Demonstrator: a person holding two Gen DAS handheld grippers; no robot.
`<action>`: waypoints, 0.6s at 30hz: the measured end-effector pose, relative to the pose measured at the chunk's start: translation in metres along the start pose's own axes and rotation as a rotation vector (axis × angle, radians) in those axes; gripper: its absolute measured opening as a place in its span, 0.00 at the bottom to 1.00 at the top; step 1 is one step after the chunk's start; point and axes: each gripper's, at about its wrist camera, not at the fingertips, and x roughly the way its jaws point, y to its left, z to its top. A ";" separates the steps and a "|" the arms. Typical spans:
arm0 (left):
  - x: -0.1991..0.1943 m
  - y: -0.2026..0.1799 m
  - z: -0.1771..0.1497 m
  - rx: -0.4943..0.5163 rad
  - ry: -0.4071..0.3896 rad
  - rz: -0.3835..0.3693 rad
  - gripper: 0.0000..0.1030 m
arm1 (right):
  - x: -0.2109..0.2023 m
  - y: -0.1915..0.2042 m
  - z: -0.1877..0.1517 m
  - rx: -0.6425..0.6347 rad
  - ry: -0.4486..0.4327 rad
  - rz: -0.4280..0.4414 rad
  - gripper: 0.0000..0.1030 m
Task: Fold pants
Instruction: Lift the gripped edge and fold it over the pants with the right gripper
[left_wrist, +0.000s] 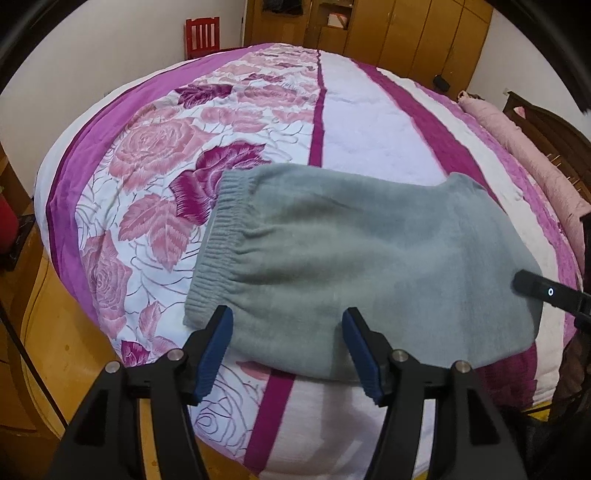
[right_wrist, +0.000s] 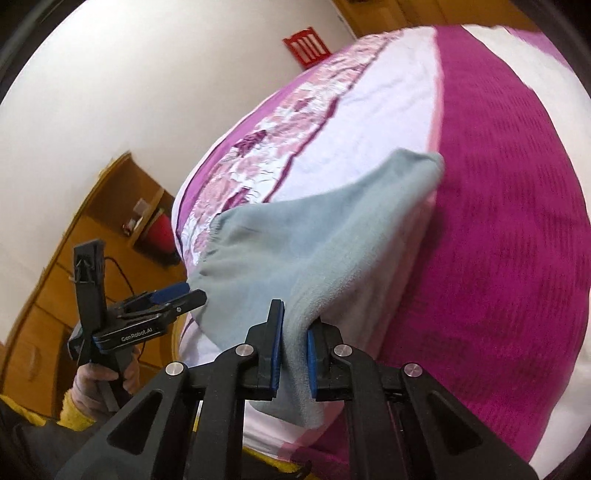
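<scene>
Grey-green fleece pants (left_wrist: 362, 254) lie folded on the bed, with the ribbed elastic waistband (left_wrist: 218, 240) at the left. My left gripper (left_wrist: 288, 328) is open, its blue pads just above the near edge of the pants, holding nothing. My right gripper (right_wrist: 295, 332) is shut on a fold of the pants (right_wrist: 295, 258) at their right end and lifts that edge off the bed. The right gripper's black tip (left_wrist: 532, 286) shows at the right of the left wrist view. The left gripper (right_wrist: 184, 295) shows at the left of the right wrist view.
The bed has a quilt (left_wrist: 229, 122) with pink roses and magenta stripes. A rolled pink blanket (left_wrist: 517, 147) lies along the far right edge by a dark headboard. Wooden wardrobes (left_wrist: 399, 29) and a red chair (left_wrist: 202, 36) stand beyond. A wooden cabinet (right_wrist: 92, 236) stands left of the bed.
</scene>
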 end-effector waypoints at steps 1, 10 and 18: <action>-0.002 -0.002 0.001 0.005 -0.007 -0.009 0.63 | 0.001 0.004 0.002 -0.013 0.000 0.001 0.11; 0.004 -0.040 0.000 0.109 0.004 -0.079 0.63 | -0.005 0.036 0.022 -0.128 -0.011 0.023 0.11; 0.007 -0.052 -0.005 0.144 0.010 -0.107 0.65 | -0.003 0.071 0.036 -0.233 -0.009 0.060 0.11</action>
